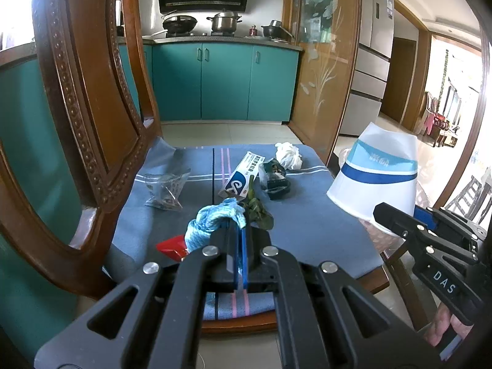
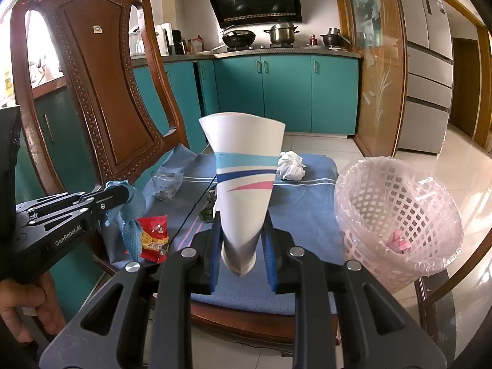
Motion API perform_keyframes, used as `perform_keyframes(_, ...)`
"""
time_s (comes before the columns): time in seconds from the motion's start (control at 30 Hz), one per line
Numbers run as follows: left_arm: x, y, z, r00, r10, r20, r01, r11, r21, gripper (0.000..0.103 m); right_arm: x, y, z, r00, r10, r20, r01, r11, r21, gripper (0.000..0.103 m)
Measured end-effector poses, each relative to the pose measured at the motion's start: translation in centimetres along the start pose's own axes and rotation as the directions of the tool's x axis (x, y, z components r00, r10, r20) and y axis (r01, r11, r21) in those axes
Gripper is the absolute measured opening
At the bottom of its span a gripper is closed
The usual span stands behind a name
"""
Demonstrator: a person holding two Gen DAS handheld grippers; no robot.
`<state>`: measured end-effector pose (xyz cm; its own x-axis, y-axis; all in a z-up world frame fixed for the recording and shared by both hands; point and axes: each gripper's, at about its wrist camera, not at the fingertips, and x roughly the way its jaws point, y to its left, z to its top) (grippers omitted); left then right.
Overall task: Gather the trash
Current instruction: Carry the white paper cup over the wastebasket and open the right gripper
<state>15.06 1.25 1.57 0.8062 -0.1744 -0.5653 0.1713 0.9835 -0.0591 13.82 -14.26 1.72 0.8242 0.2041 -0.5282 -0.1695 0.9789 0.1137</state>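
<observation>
My left gripper is shut on a crumpled blue cloth, held above the chair's blue cushion; it also shows at the left of the right wrist view. My right gripper is shut on a squashed white paper cup with blue bands, held above the cushion; the cup shows in the left wrist view. On the cushion lie a toothpaste box, a white tissue wad, a dark wrapper, a clear plastic wrapper, wilted leaves and a red snack packet.
A pink lined waste basket stands right of the chair, with a pink scrap inside. The carved wooden chair back rises at the left. Teal kitchen cabinets and a fridge lie beyond.
</observation>
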Motion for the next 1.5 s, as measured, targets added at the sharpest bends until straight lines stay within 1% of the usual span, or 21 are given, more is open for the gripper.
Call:
perform_keyframes(1.0, 0.2, 0.2, -0.1, 1.000, -0.002, -0.012, 0.002, 1.000, 0.002, 0.002, 0.3, 0.1, -0.1, 1.000, 0.006, -0.006, -0.006, 1.000, -0.001, 0.025)
perform_keyframes(1.1, 0.2, 0.3, -0.2, 1.000, -0.002, -0.013, 0.002, 1.000, 0.001, 0.002, 0.1, -0.8, 0.2, 1.000, -0.005, 0.011, 0.005, 1.000, 0.010, 0.025)
perform_keyframes(1.17, 0.2, 0.4, -0.2, 1.000, 0.000, -0.008, 0.000, 1.000, -0.005, 0.002, -0.5, -2.6, 1.0, 0.997, -0.057, 0.055, 0.055, 0.998, 0.035, 0.025)
perform_keyframes(1.23, 0.1, 0.5, -0.2, 1.000, 0.002, -0.005, -0.002, 1.000, -0.007, 0.002, -1.2, -5.4, 2.0, 0.985, -0.137, 0.101, 0.129, 0.988, 0.082, 0.025)
perform_keyframes(1.27, 0.2, 0.5, -0.2, 1.000, 0.004, -0.005, -0.004, 1.000, -0.007, 0.002, -1.4, -6.9, 2.4, 0.977, -0.179, 0.118, 0.167, 0.980, 0.109, 0.025)
perform_keyframes(1.3, 0.3, 0.5, -0.2, 1.000, 0.005, -0.008, -0.005, 1.000, -0.005, 0.002, -1.5, -8.9, 2.8, 0.963, -0.235, 0.131, 0.216, 0.966, 0.144, 0.025)
perform_keyframes(1.4, 0.5, 0.3, -0.3, 1.000, 0.003, -0.016, -0.003, 1.000, 0.000, 0.002, -0.5, -12.8, 3.2, 0.944, -0.309, 0.113, 0.282, 0.937, 0.206, 0.028)
perform_keyframes(1.43, 0.5, 0.2, -0.2, 1.000, 0.004, -0.015, -0.004, 1.000, 0.002, 0.002, 0.3, -14.4, 3.1, 0.936, -0.339, 0.092, 0.312, 0.923, 0.225, 0.030)
perform_keyframes(1.47, 0.5, 0.0, -0.2, 1.000, 0.005, -0.015, -0.005, 1.000, 0.005, 0.002, 1.2, -15.4, 2.9, 0.936, -0.346, 0.065, 0.323, 0.917, 0.233, 0.036)
perform_keyframes(1.5, 0.5, -0.2, -0.2, 1.000, 0.003, -0.016, -0.003, 1.000, 0.007, 0.002, 2.0, -16.3, 2.7, 0.937, -0.347, 0.030, 0.331, 0.913, 0.238, 0.050)
